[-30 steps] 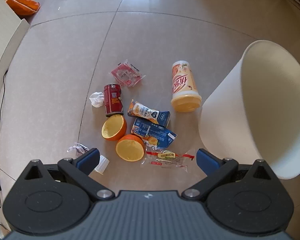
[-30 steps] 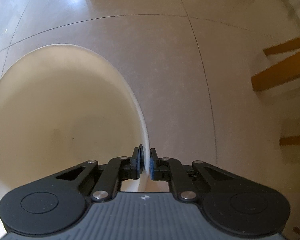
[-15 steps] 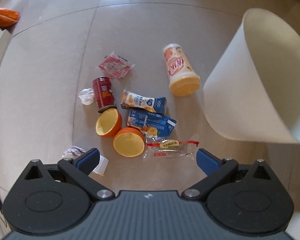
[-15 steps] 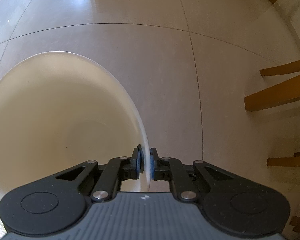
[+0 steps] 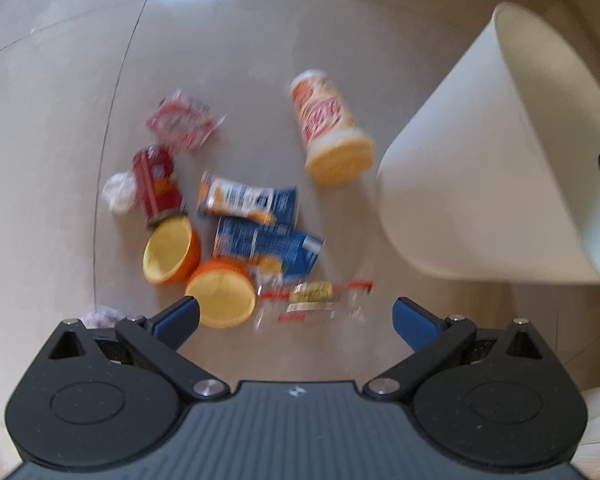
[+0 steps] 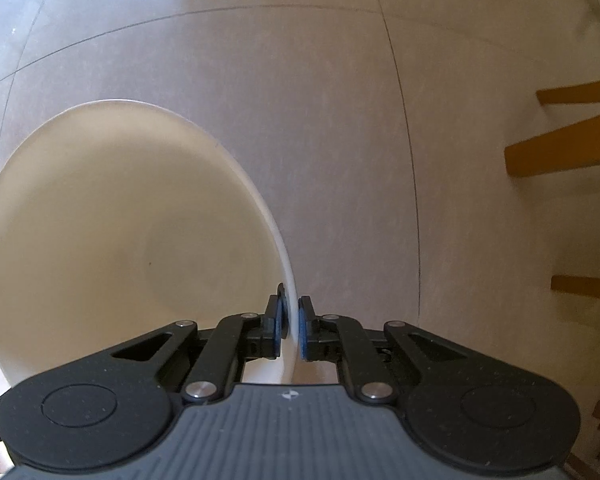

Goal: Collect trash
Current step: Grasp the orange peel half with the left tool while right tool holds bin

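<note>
The right gripper (image 6: 290, 326) pinches the rim of the white bin (image 6: 132, 232) between its two pads, jaws nearly together on the thin wall; the bin looks empty inside. In the left view the bin (image 5: 476, 184) hangs tilted at the right, its base apparently clear of the floor (image 5: 52, 128). The left gripper (image 5: 296, 314) has its jaws wide and holds nothing, poised over the near edge of the trash pile: two orange halves (image 5: 222, 298), a clear wrapper (image 5: 314, 294), two blue cartons (image 5: 268, 246), a red can (image 5: 156, 186), a red packet (image 5: 184, 122), white tissue (image 5: 118, 194), and farther right a tall cup (image 5: 328, 128) on its side.

The risks, as I judge them:
- A single-point rim pinch may let the bin swing or slip.
- The round orange half may roll from the pads.
- The thin wrapper may slide flat on the tile rather than lift.
- This view is blurred, so aim may be off.
</note>
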Demonstrator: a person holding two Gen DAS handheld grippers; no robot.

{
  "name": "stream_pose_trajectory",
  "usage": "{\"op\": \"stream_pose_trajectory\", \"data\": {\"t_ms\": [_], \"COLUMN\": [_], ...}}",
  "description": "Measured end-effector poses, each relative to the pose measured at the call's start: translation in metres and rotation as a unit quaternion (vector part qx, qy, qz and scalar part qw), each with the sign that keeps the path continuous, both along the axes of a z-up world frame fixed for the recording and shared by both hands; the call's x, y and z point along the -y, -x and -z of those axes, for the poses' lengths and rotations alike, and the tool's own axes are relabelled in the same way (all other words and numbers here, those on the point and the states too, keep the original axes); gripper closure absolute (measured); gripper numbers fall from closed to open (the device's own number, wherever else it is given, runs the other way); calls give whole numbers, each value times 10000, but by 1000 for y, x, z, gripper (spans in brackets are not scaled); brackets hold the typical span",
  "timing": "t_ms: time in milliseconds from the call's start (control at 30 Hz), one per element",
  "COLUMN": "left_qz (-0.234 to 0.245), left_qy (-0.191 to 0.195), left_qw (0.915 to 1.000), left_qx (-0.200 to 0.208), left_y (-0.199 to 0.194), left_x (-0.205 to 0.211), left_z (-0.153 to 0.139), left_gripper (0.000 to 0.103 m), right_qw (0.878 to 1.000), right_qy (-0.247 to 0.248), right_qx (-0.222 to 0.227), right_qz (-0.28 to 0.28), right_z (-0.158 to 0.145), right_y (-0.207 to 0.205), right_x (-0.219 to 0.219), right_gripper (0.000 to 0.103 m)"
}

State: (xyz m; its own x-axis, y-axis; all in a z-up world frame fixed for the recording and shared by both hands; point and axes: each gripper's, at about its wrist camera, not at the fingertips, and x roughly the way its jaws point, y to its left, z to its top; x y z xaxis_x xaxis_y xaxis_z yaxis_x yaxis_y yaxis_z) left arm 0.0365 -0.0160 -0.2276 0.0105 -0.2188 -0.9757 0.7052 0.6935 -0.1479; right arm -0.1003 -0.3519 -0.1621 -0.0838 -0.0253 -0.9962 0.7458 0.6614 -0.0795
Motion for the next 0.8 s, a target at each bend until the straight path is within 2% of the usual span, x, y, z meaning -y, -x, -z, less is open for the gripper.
{"op": "stream_pose_trajectory", "data": {"t_ms": [100,267,400,600,633,733,800], "left_qz": [375,800,1057,1470,1606,1585,1782], "left_qy": [81,342,519,484,477,345,408], "left_qw": [9986,9933,9889,9806,9783,9698,9646], "left_qx": [359,757,909,1207,1215,1819,1903], "left_y": [-2,-14,-22,-10,-7,-1,-1], "left_x": [10,24,25,16,14,7,3], "left_z": [-5,-9,-7,6,7,7,7], "left_gripper": [1,1,1,1,1,1,1], "right_qw": [10000,9996,9988,9966,9966,9962,9966], "right_qy": [-21,266,485,731,724,683,628], "right_qx": [-37,-42,26,309,342,533,532], "right_qz": [21,-95,-106,-206,-203,-41,-43], "right_z": [3,6,10,6,5,2,2], "right_y": [1,2,5,12,13,19,21], "right_x": [4,-8,-20,-33,-34,-34,-32], "right_gripper": [93,91,88,89,89,89,92]}}
